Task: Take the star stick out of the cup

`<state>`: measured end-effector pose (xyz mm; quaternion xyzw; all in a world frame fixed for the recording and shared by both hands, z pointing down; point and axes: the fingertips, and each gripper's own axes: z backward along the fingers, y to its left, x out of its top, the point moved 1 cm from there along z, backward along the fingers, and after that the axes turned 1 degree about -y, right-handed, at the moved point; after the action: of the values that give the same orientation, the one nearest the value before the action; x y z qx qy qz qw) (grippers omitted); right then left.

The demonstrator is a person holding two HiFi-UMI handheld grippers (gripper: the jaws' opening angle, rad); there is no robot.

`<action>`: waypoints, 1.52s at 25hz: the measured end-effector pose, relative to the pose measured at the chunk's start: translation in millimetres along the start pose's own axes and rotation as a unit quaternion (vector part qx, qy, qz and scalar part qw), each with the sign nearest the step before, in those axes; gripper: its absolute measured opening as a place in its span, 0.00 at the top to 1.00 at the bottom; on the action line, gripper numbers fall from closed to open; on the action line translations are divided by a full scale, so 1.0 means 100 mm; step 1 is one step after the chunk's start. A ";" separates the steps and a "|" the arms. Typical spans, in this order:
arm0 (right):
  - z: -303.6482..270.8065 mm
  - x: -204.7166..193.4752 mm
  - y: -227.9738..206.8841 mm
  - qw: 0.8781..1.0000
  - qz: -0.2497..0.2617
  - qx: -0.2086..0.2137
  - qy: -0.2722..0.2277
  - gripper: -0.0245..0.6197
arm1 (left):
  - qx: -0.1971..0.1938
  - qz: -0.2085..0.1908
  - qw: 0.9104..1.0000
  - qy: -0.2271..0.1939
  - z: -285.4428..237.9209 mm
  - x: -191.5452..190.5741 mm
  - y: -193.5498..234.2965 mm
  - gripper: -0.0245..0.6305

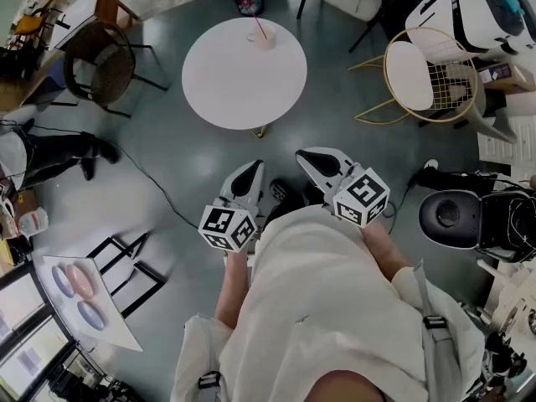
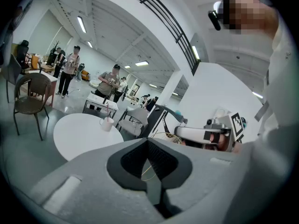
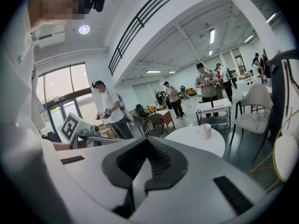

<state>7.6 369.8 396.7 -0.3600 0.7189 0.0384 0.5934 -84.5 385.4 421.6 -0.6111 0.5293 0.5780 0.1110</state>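
Left gripper [image 1: 249, 172] and right gripper [image 1: 316, 159] held side by side just ahead of torso [image 1: 327, 308], tips pointing forward. Both have jaws closed together, nothing between. Bare forearms [image 1: 234, 287] bent, close to body.

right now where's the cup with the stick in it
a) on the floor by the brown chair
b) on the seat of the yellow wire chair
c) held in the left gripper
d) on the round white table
D: the cup stands on the round white table near its far edge, with the stick still in it.
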 end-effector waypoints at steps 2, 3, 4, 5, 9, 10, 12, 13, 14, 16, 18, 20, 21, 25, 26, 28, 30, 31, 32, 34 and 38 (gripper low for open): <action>-0.02 0.01 0.05 1.000 0.003 0.000 0.002 0.95 | 0.002 0.002 1.000 -0.002 0.05 0.02 0.02 0.95; -0.02 0.01 0.07 1.000 0.004 0.000 0.003 0.95 | 0.002 0.002 1.000 -0.002 0.07 0.02 0.02 0.95; -0.02 0.01 0.09 1.000 0.005 0.000 0.003 0.95 | 0.002 0.000 1.000 -0.002 0.09 0.02 0.02 0.95; -0.02 0.01 0.10 1.000 0.007 0.000 0.004 0.95 | 0.001 -0.002 1.000 -0.002 0.10 0.02 0.01 0.95; -0.02 0.01 0.10 1.000 0.011 -0.006 0.004 0.95 | -0.005 -0.012 1.000 -0.001 0.10 0.03 0.00 0.95; -0.01 0.00 0.10 1.000 0.010 -0.009 0.003 0.95 | -0.007 -0.013 1.000 -0.002 0.10 0.03 0.00 0.95; 0.02 0.01 0.08 1.000 -0.004 -0.014 -0.005 0.95 | -0.008 -0.014 1.000 -0.004 0.10 0.04 -0.02 0.95; 0.03 0.01 0.07 1.000 -0.019 -0.014 -0.012 0.95 | -0.009 -0.014 1.000 -0.005 0.11 0.05 -0.03 0.95; 0.04 0.02 0.06 0.999 -0.036 -0.014 -0.020 0.95 | -0.009 -0.014 1.000 -0.006 0.11 0.05 -0.04 0.95; 0.06 0.01 0.04 0.998 -0.054 -0.018 -0.026 0.95 | -0.011 -0.014 1.000 -0.005 0.12 0.03 -0.05 0.95; 0.09 -0.02 0.00 0.998 -0.049 -0.036 -0.022 0.95 | -0.014 -0.013 1.000 -0.003 0.12 -0.01 -0.06 0.95; 0.14 -0.06 -0.05 0.997 -0.051 -0.053 -0.021 0.95 | -0.016 -0.012 1.000 0.000 0.10 -0.04 -0.07 0.95; 0.17 -0.09 -0.08 0.997 -0.056 -0.057 -0.022 0.95 | -0.017 -0.012 1.000 0.002 0.09 -0.06 -0.08 0.95; 0.25 -0.19 -0.12 0.996 -0.077 -0.050 -0.018 0.95 | -0.014 -0.015 1.000 0.008 0.05 -0.09 -0.09 0.95; 0.26 -0.20 -0.15 0.996 -0.079 -0.049 -0.016 0.95 | -0.011 -0.015 1.000 0.007 0.04 -0.09 -0.08 0.95; 0.27 -0.18 -0.23 0.996 -0.079 -0.048 -0.017 0.95 | -0.003 -0.014 1.000 0.005 -0.01 -0.08 -0.06 0.95; 0.29 -0.11 -0.35 0.996 -0.075 -0.042 -0.020 0.95 | 0.006 -0.014 1.000 0.001 -0.11 -0.04 -0.06 0.95; 0.31 -0.07 -0.41 0.996 -0.073 -0.038 -0.022 0.95 | 0.010 -0.015 1.000 0.000 -0.17 -0.01 -0.07 0.95; 0.33 -0.03 -0.48 0.997 -0.071 -0.034 -0.023 0.95 | 0.014 -0.015 1.000 -0.002 -0.24 0.01 -0.09 0.95; 0.36 0.04 -0.65 0.997 -0.068 -0.026 -0.022 0.95 | 0.022 -0.017 1.000 -0.004 -0.39 0.06 -0.15 0.95; 0.44 0.24 -1.07 0.998 -0.062 -0.016 -0.020 0.95 | 0.036 -0.014 0.999 -0.018 -0.74 0.19 -0.36 0.95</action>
<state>103.4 301.0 402.3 -0.4123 0.6824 0.0207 0.6032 -17.5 334.9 412.1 -0.6036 0.5390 0.5678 0.1508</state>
